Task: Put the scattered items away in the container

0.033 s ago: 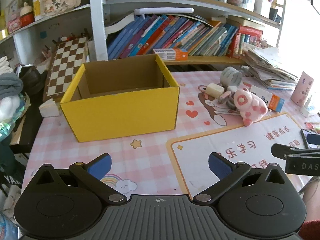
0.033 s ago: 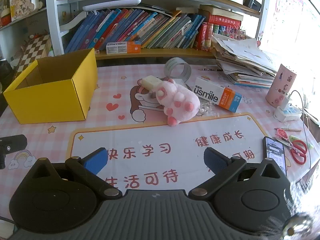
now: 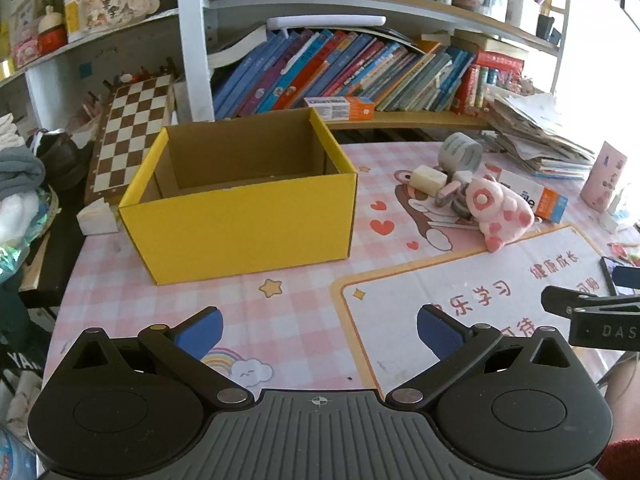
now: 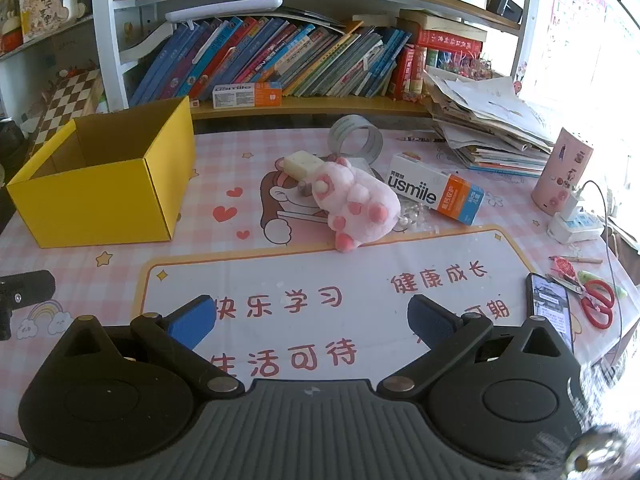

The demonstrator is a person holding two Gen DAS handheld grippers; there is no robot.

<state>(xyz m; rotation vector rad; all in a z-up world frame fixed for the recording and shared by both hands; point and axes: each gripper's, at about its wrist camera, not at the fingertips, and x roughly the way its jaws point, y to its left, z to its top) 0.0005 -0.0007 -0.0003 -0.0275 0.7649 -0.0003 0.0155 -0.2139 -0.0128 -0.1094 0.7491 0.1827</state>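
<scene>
Yellow box is standing open-topped toward the bench's left edge, mouth upward, presumably so items can be dropped straight in; its floor is lying mostly behind the near wall, so contents are not showing. Scattered items are lying clustered near the bench's far middle, well apart from the box: pink plush sprawling on its side, pale block touching it, tape roll standing on edge behind, toothpaste carton just beside. Small grey pieces are sitting half hidden behind the plush, hard to identify. Left gripper and right gripper are both hovering near the front edge, jaws spread wide, holding nothing.
</scene>
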